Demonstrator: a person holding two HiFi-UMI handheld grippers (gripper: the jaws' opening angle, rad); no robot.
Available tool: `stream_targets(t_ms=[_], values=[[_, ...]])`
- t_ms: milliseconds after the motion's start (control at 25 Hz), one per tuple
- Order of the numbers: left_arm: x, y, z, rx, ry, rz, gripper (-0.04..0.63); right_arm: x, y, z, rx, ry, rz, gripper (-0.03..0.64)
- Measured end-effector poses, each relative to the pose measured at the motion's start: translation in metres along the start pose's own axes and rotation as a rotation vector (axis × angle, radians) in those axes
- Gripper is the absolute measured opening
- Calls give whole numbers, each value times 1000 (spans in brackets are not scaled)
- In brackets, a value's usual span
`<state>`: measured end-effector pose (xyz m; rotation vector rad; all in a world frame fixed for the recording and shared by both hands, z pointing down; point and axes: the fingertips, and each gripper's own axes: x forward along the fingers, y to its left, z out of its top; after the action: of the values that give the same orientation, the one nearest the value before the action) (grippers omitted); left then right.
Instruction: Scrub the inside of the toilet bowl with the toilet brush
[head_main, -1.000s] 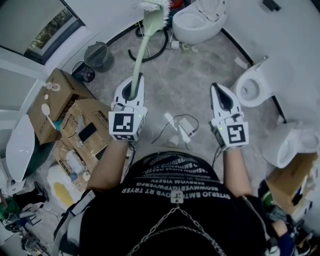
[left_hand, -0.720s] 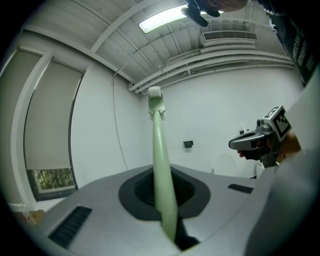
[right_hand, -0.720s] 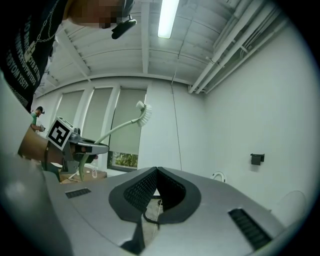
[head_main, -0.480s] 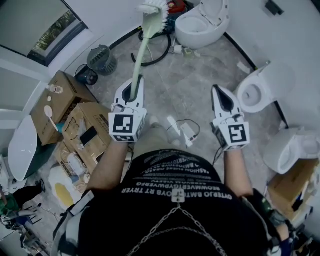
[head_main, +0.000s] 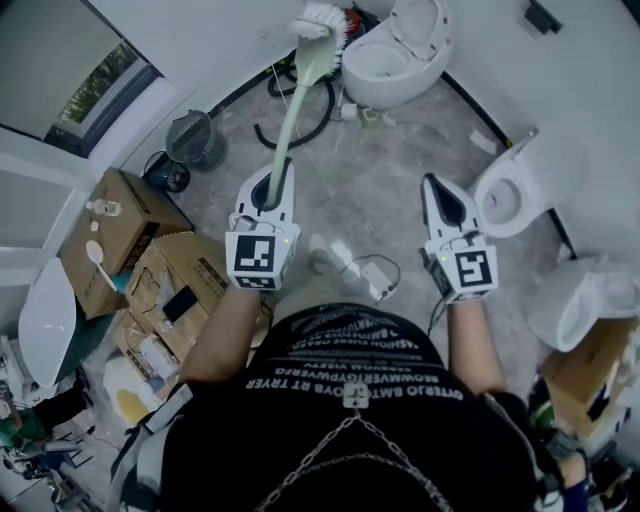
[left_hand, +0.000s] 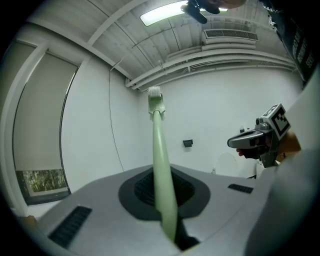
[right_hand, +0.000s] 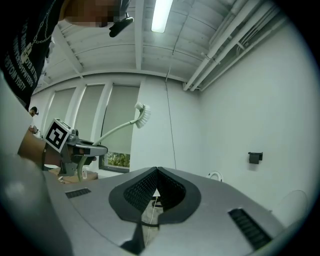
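Note:
My left gripper (head_main: 272, 182) is shut on the pale green handle of the toilet brush (head_main: 296, 95). The brush stands nearly upright, its white bristle head (head_main: 320, 20) up near the wall. In the left gripper view the handle (left_hand: 159, 145) rises out of the shut left gripper (left_hand: 161, 172) to the bristle head (left_hand: 155, 97). A white toilet (head_main: 395, 55) with an open bowl stands at the top of the head view, just right of the bristles. My right gripper (head_main: 441, 192) is shut on nothing; in its own view the right gripper (right_hand: 156, 172) points at a wall.
Cardboard boxes (head_main: 120, 215) with clutter line the left side, near a small fan (head_main: 190, 140). A black hose (head_main: 300, 110) curls beside the toilet. A power strip and cables (head_main: 365, 275) lie on the floor ahead. Two more toilets (head_main: 515, 180) (head_main: 575, 300) stand at the right.
The floor and toilets have slid a little in the head view as the person shifted. The brush stays held upright in the left gripper. The right gripper keeps its pose.

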<state>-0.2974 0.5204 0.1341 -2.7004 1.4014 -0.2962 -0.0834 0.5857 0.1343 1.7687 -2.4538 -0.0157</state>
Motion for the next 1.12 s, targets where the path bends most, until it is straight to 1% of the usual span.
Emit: stream_targets(t_ms=[440,640,880,1000,1120], values=[[74,58,-8,-8,19,8,0,94,-19,4,7,23,13,3],[99,69,-15,-15,41,-12,0,120,-31,6,15,30,-9,3],[125,78,-11,-23,33,-36,0,142,-41,6,14,48,-17,3],[136,85,-9,-7,31,-52,0,155,-43,7,16,54,-16,3],[146,92,-13,10,46,-64,0,168,-42,8,11,57,-18,3]])
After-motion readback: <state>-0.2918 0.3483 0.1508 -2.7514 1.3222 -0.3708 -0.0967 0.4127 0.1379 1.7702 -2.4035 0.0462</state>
